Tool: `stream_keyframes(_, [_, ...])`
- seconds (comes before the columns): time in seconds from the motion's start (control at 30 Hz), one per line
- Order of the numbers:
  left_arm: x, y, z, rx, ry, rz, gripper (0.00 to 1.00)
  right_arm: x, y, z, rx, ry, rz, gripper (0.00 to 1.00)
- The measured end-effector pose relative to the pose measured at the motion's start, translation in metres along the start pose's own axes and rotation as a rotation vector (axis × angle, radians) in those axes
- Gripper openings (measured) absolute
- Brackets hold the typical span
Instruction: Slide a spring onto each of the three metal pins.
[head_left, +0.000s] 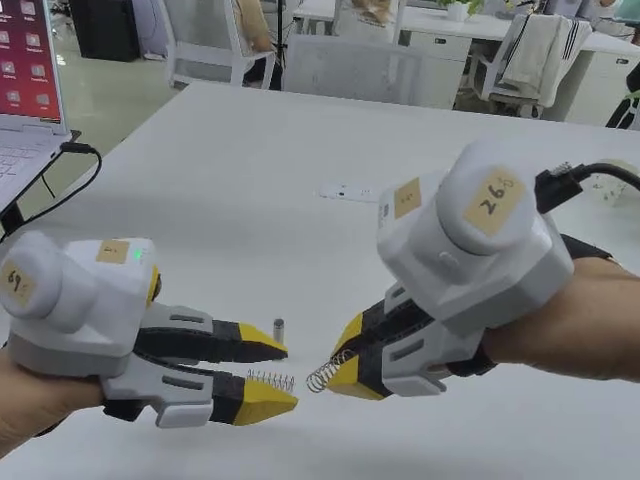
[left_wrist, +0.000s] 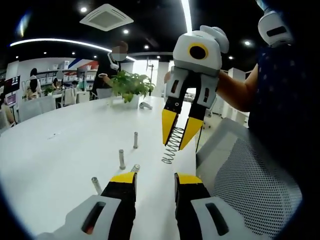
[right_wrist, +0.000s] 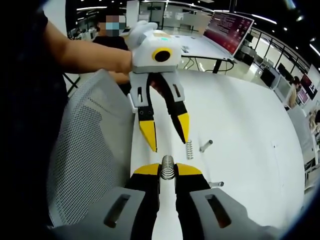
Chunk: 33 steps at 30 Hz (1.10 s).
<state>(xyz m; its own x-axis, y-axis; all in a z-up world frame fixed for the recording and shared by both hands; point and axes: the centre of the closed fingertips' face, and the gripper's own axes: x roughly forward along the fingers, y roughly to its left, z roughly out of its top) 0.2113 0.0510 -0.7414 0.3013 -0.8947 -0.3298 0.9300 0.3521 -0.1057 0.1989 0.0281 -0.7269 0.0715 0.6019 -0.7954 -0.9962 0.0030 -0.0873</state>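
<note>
As you hold it, right gripper (left_wrist: 176, 144): closed on one end of a silvery coil spring (left_wrist: 170, 152), which juts past the tips.
Your left gripper (left_wrist: 156, 176): jaws apart, empty.
Second spring (right_wrist: 189, 149): on the table (head_left: 300, 150), by the left gripper's tips.
Pins (left_wrist: 121, 159): three short grey rods, upright.

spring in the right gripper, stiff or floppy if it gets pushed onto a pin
Likely bendy: the spring is thin open coils reaching past the right gripper tips, so it may bow sideways when pushed. Probably very light, given the fine wire. Round, so it might roll if dropped.
</note>
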Motion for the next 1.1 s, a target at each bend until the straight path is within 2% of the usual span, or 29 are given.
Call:
stream_keyframes(0.27, [-0.011,0.015,-0.011,-0.027,0.002,0.071,0.32,-0.004,-0.007,-0.011,0.016,0.018,-0.020,0.08])
stream_keyframes(0.57, [-0.021,0.026,-0.021,-0.052,-0.001,0.139,0.42,-0.009,-0.015,-0.022,0.037,0.031,-0.038,0.08])
stream_keyframes(0.87, [-0.026,0.033,-0.031,-0.073,-0.003,0.185,0.51,-0.018,-0.024,-0.037,0.062,0.052,-0.062,0.08])
stream_keyframes(1.1, [-0.026,0.034,-0.035,-0.090,-0.007,0.200,0.55,-0.022,-0.027,-0.050,0.079,0.076,-0.067,0.08])
